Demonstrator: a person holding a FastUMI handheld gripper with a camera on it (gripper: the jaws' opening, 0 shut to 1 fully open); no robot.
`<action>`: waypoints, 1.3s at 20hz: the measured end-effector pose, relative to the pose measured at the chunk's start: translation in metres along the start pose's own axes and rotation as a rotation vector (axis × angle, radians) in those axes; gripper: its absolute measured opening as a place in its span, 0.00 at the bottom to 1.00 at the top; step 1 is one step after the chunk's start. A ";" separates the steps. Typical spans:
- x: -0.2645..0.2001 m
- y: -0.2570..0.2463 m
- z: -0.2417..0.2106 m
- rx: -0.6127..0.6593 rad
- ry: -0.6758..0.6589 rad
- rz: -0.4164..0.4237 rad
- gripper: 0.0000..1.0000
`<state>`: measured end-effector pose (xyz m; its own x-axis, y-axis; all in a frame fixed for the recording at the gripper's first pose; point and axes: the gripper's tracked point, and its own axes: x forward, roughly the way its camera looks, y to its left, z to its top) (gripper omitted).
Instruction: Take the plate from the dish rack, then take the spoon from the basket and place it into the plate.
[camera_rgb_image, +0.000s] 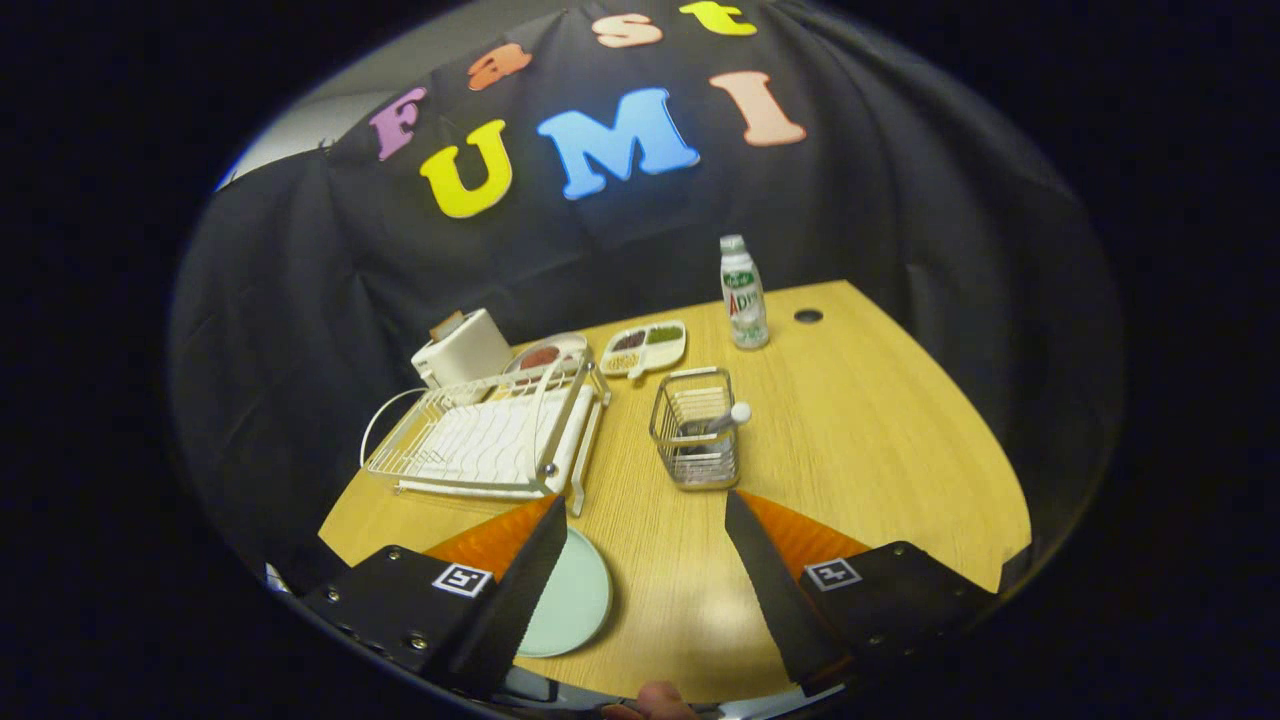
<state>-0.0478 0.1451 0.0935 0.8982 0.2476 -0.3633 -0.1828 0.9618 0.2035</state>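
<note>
A pale green plate (572, 600) lies flat on the wooden table (860, 440), partly under my left finger. The white wire dish rack (490, 440) stands beyond it, with no plate standing in it. Just ahead of my fingers sits a small wire basket (694, 428); a spoon (722, 420) leans in it, its pale handle end poking over the rim. My gripper (645, 515) is open above the table with nothing between its fingers, and the basket is slightly right of the gap's middle.
Behind the rack are a white toaster (462, 348), a round dish (545, 355) and a divided snack tray (645, 348). A bottle (743, 295) stands at the back near a cable hole (808, 316). A fingertip (660, 700) shows below the gripper.
</note>
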 end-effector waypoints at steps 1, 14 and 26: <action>-0.004 -0.005 0.014 -0.048 -0.087 -0.016 0.98; 0.030 -0.049 0.023 -0.193 -0.302 -0.075 0.98; 0.112 -0.061 0.016 -0.156 -0.304 -0.021 0.46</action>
<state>0.0707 0.1127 0.0547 0.9761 0.2042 -0.0740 -0.2010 0.9784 0.0484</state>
